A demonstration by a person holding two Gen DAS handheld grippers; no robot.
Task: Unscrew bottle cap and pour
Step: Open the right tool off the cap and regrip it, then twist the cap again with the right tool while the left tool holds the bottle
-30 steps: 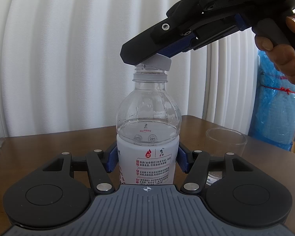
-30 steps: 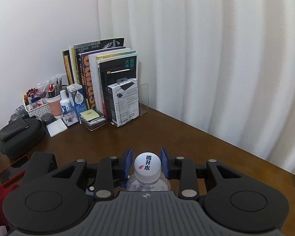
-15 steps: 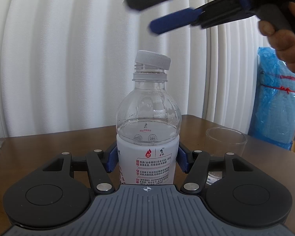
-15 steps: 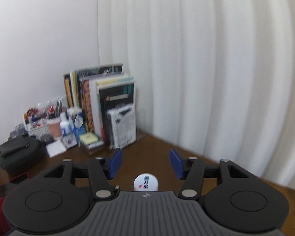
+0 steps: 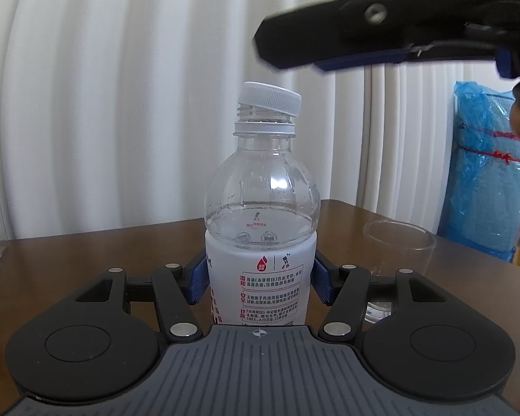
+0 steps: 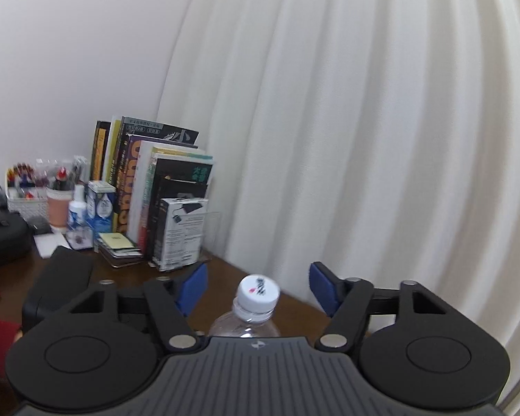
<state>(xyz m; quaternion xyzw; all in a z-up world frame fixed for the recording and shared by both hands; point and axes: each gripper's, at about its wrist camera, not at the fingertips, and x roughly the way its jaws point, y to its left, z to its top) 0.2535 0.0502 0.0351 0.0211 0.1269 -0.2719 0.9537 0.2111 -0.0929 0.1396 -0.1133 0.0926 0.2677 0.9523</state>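
Gripping the bottle (image 5: 258, 242) around its white label, the left gripper (image 5: 259, 279) has its blue pads pressed against both sides, and the bottle stands upright on the brown table (image 5: 86, 253) in the middle of the left wrist view. Water fills it up to just above the label. The white cap (image 5: 269, 98) sits crooked on the neck, its left edge lifted so the threads show beneath it, its right edge lower.

Above and to the right of the cap hangs the right gripper (image 5: 287, 53), blurred, apart from the cap and holding nothing. In its own view the right gripper (image 6: 258, 286) has its fingers spread wide, with the cap (image 6: 259, 289) low between them and touching neither pad.

A clear cup (image 5: 398, 249) stands on the table just right of the bottle, partly behind the left gripper's right finger, with a little water at its bottom. A blue plastic bag (image 5: 482, 173) leans at the far right. White curtains (image 5: 121, 86) hang behind. At the far left of the right wrist view a row of books (image 6: 149, 187) stands against the wall beside small bottles and a pen basket (image 6: 26, 187).
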